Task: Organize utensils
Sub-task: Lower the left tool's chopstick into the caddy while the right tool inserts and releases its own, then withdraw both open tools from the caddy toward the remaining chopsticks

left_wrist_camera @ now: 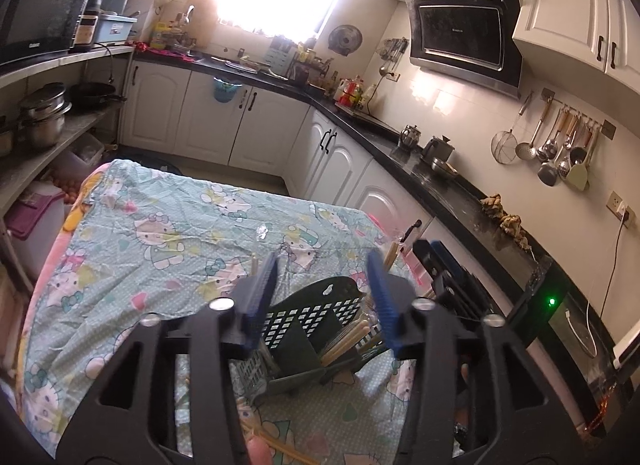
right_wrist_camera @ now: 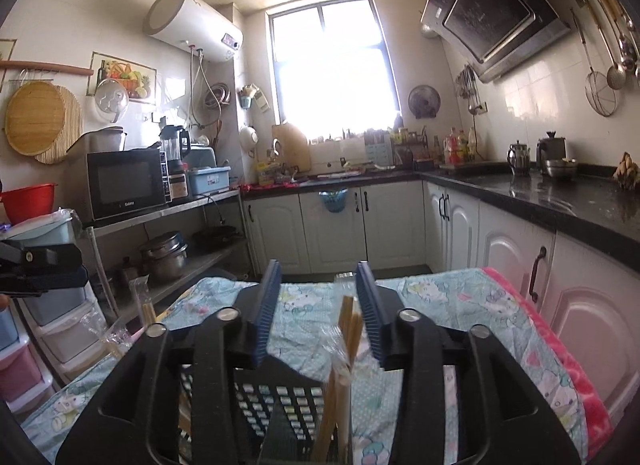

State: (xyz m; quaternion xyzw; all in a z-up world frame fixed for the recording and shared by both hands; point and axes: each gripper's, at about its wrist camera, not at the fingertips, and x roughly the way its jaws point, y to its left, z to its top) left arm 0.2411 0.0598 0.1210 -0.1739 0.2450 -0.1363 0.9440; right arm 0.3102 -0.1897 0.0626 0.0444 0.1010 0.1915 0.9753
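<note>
Left claw (left_wrist_camera: 324, 289): open, empty, above the holder (left_wrist_camera: 320, 329).
Right claw (right_wrist_camera: 318, 301): open; wrapped chopsticks (right_wrist_camera: 346, 329) stand loose between its blue fingers.
Technique: probably withdraw straight upward, avoiding the chopsticks.

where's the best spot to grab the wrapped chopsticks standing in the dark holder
Probably the upper ends of the wrapped chopsticks, coming from above. They stand nearly upright in the dark holder, tops clear of its rim and already between the open right gripper fingers.

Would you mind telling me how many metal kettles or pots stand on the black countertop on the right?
2: a small coffee pot and, beside it nearer the camera, a larger kettle, with a steel bowl in front. Others may be hidden among the bottles.
</note>
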